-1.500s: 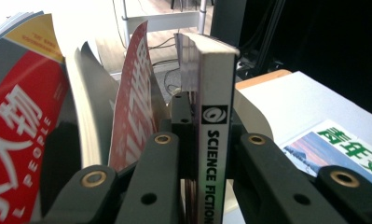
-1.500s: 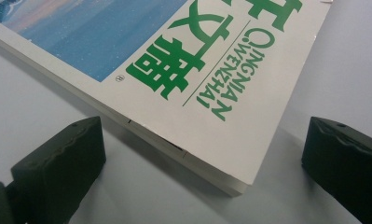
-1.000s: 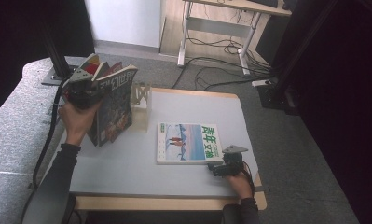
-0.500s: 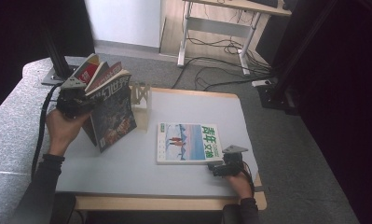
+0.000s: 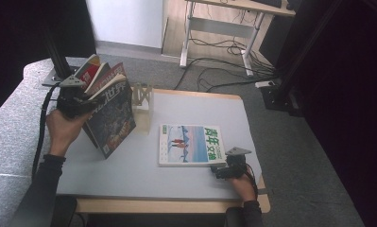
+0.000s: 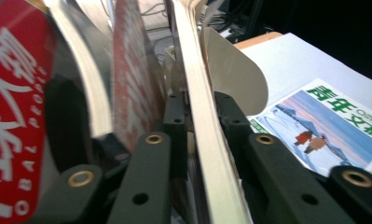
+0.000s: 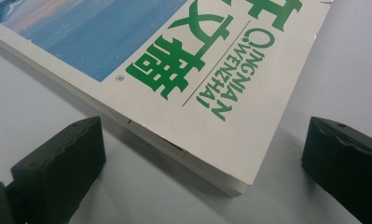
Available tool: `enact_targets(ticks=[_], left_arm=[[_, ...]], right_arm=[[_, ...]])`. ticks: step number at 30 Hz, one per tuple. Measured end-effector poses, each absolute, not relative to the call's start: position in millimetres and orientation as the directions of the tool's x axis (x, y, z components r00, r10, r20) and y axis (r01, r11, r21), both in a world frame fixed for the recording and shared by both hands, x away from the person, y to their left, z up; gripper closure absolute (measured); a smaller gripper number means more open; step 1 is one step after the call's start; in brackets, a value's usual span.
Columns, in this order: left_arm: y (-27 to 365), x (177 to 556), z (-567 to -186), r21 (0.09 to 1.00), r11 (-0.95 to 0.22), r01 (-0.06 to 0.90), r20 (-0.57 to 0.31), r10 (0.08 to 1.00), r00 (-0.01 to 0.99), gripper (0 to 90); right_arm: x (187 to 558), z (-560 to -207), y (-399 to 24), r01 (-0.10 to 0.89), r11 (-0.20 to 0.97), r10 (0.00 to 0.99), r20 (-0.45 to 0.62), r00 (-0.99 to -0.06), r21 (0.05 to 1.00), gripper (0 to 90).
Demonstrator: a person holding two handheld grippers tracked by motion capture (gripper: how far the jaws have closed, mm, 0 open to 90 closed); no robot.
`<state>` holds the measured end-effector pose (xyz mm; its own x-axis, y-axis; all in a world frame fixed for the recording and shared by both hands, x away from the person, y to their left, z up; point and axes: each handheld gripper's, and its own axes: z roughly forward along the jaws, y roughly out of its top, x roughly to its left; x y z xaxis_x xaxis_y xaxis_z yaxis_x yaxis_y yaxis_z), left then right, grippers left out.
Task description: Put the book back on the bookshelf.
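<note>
- At nine o'clock on the table [image 5: 129, 184], the left gripper [image 5: 75, 101] holds a fan of magazines [image 5: 108, 111] tipped up on their lower corner, spines down toward the table's left edge.
- In the left gripper view its jaws clench one magazine's page block [image 6: 200, 116], pads pressed on both faces; a red-covered issue [image 6: 11, 107] and others splay loose at ten o'clock of the jaws.
- Just past the bundle, at eleven o'clock on the table, stands a small wooden rack [image 5: 142, 97]. I judge the step in hand to be carrying the bundle toward or away from it; which, I cannot tell.
- At centre lies a flat magazine [image 5: 191, 144] with green characters, face up, well apart from the bundle.
- At five o'clock the right gripper [image 5: 226, 168] rests on the table, jaws released and wide.
- In the right gripper view the flat magazine's near corner [image 7: 230, 179] sits between the two pads [image 7: 62, 158] at twelve o'clock, touching neither.
- Next move, I reckon: slide the right jaws forward around that corner, low enough to catch the whole thickness, then close.
</note>
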<state>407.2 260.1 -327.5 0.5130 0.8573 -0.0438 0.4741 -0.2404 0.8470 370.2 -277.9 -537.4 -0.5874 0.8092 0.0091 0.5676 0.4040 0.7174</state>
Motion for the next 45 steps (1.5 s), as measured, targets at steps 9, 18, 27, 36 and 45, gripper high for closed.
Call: enact_targets(ticks=[9,18,27,36,45], left_arm=[[254,410,-324,0.854,-0.220,0.471,-0.025,0.888,0.460,82.5],[247,419,-318,0.875,-0.187,0.447,-0.034,0.896,0.442,82.6],[235,432,-312,0.890,-0.170,0.422,-0.026,0.907,0.421,82.6],[226,447,-315,0.906,-0.142,0.398,-0.025,0.923,0.385,82.6],[217,460,-328,0.899,-0.165,0.404,0.004,0.929,0.371,82.6]], right_arm=[[370,-537,-278,0.567,0.404,0.809,0.009,-0.588,0.717,0.0],[370,-537,-278,0.567,0.404,0.809,0.009,-0.588,0.717,0.0],[370,-537,-278,0.566,0.404,0.809,0.008,-0.588,0.718,0.0],[370,-538,-278,0.566,0.403,0.810,0.008,-0.587,0.719,0.0],[370,-538,-278,0.565,0.403,0.810,0.008,-0.587,0.720,0.0]])
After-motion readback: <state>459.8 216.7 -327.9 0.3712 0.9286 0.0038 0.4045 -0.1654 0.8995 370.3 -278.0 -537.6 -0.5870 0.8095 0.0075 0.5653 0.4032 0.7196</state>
